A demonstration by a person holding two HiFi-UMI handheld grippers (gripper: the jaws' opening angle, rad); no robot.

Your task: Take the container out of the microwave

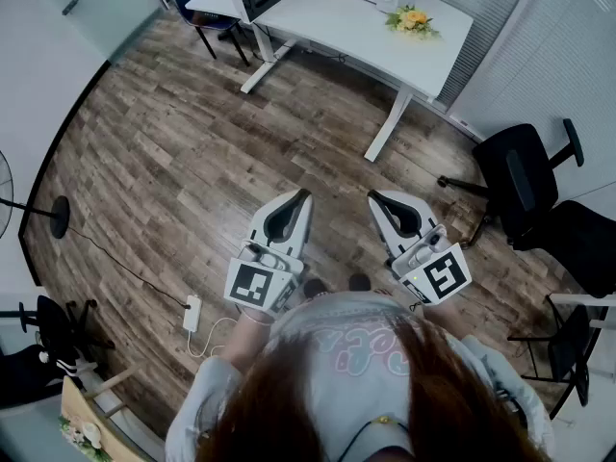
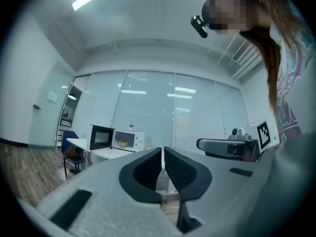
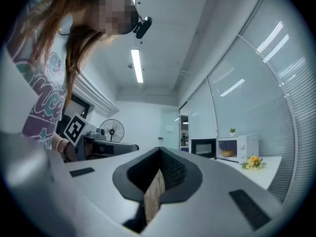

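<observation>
Well, we stand on the wooden floor [image 1: 173, 152], well back from the white desk [image 1: 385, 41], with both tools held out in front of us. Our left gripper [image 1: 302, 202] has its jaws pressed together with nothing between them. In the left gripper view its two dark ribbed pads [image 2: 145, 171] meet along a thin seam. Our right gripper [image 1: 378, 204] is likewise closed tight and empty, and the right gripper view shows its pads touching at the tips. The two tools sit side by side, near each other but apart, both aimed roughly toward the desk.

The microwave [image 2: 139, 140] stands at the left end of the tabletop, and its dark-glassed door [image 2: 101, 137] is swung open to the left. Inside the lit cavity we see the container [image 2: 123, 143], a small tan, bowl-like thing resting on the oven's floor. It is too small for us to tell more about it. A bunch of yellow flowers [image 1: 412, 19] lies toward the right end of the tabletop, apart from the microwave.

The container is well apart from both grippers, with a wide stretch of floor between us and the desk. In the left gripper view it shows to the left of the closed jaws and far beyond them. In the right gripper view it shows off to the right, again far beyond. Neither tool touches the microwave, its door or the container. A black office chair [image 1: 525, 176] stands on the floor to our right.
</observation>
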